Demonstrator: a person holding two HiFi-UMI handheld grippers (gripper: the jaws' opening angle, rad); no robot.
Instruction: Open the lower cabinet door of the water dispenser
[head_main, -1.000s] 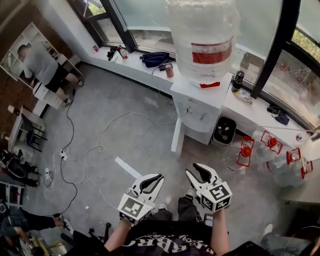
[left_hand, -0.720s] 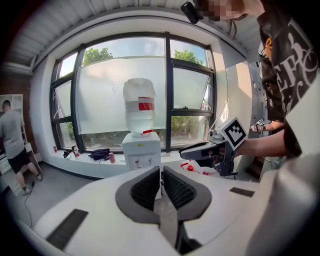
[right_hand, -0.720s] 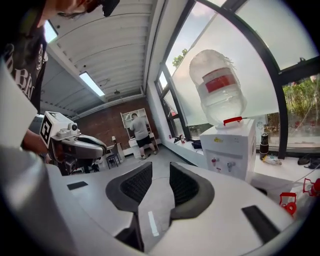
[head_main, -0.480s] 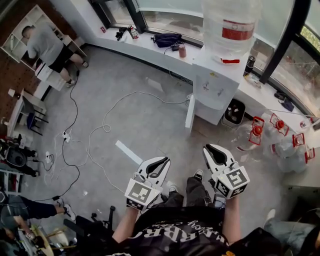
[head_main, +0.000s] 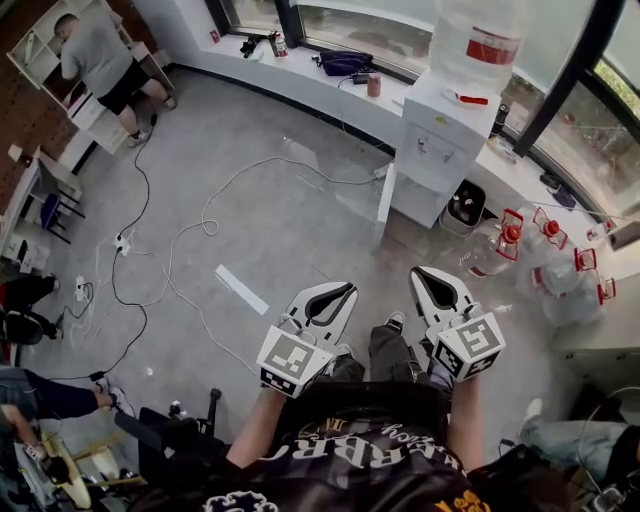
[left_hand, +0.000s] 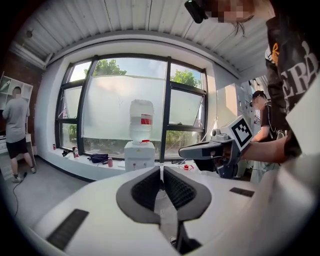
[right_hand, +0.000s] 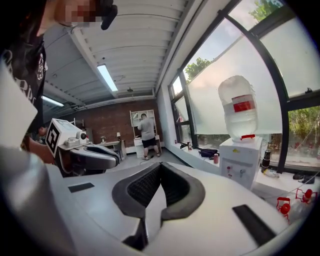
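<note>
Boxy white water dispenser (head_main: 437, 150), farther away

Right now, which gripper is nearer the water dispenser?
Right. The right gripper is almost straight in front of the water dispenser; the left gripper is farther off to the left. Both are well short of it.

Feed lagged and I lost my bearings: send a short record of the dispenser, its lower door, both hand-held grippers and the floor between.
Water dispenser: across the floor, bottle on top.
Lower cabinet door: white panel sticking out from the lower left, appears swung open.
Left hand-held gripper: jaws together, empty, well short of the dispenser.
Right hand-held gripper: jaws together, empty, also well short.
Floor between: white cable loops; bottles with red handles right of the dispenser.
</note>
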